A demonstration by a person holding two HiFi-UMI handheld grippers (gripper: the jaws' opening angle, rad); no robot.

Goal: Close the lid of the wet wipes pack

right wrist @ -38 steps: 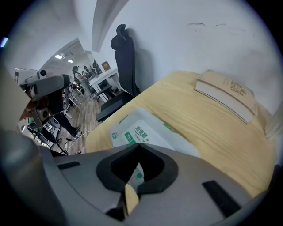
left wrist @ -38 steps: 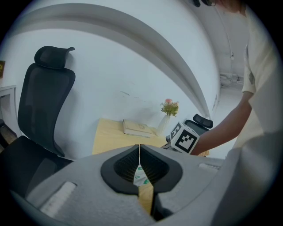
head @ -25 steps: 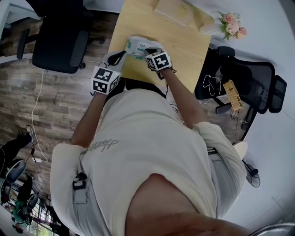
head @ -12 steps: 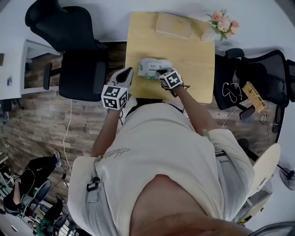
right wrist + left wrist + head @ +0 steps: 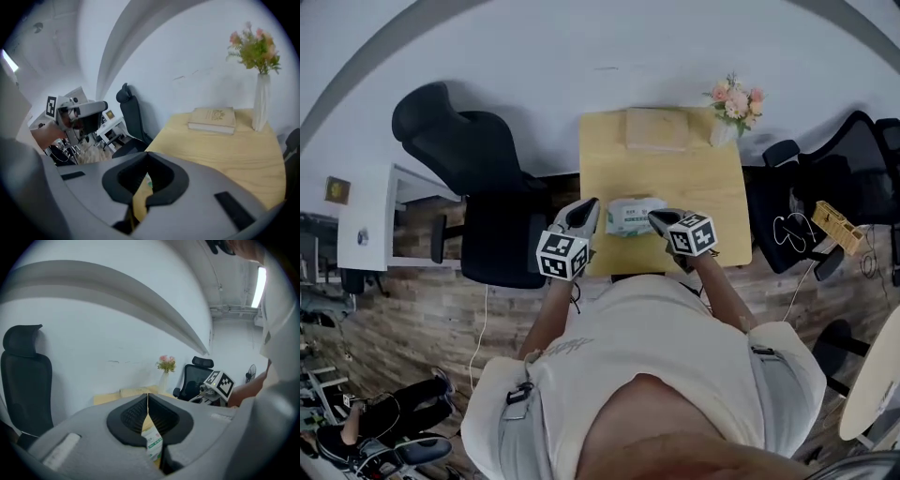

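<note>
1. Hovering just off the pack's left end: left gripper (image 5: 587, 210), jaws pressed together on nothing, tips pointing toward the pack across the near edge of the light-wood square table (image 5: 694, 178).
2. Lying flat just right of that gripper and just left of the other: white-and-green soft wet wipes pack (image 5: 635, 215), between the two sets of tips and apparently apart from both.
3. Flanking the pack's right end: right gripper (image 5: 658, 218), jaws likewise closed tight and empty, with only tabletop and a sliver of pack seen past them.
4. Judging progress: cannot read the lid in any view, as it is too small from the head view and mostly hidden behind the jaws in both gripper views. No raised flap seen, so possibly pressed down already.
5. Left to do, if the flap is unlatched: press down on the pack's top with one closed tip while bracing with the other. Otherwise, only pulling away.
</note>
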